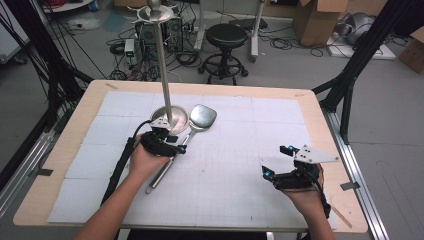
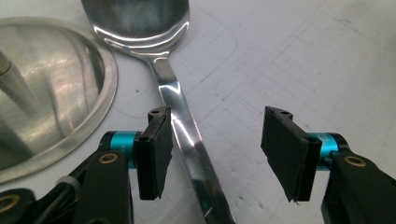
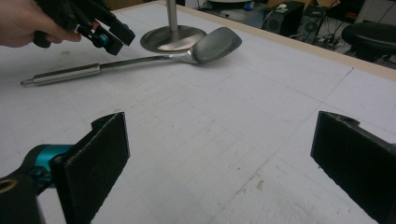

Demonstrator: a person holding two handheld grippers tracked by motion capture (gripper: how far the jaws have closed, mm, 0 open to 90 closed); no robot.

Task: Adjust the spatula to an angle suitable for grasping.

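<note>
Nothing is gripped yet: left gripper (image 2: pixel 215 154) gapes astride the spatula (image 2: pixel 187 135) handle, stand base (image 2: pixel 51 93) at nine o'clock; right gripper (image 3: pixel 219 163) idles wide open.

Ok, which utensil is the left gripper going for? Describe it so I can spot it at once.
Find the tall steel pole on its round dished steel base at the back of the white gridded mat. Beside that base lies a long shiny steel serving spoon, its handle running toward the left gripper, whose open fingers straddle it. It is the only loose utensil there.
</note>
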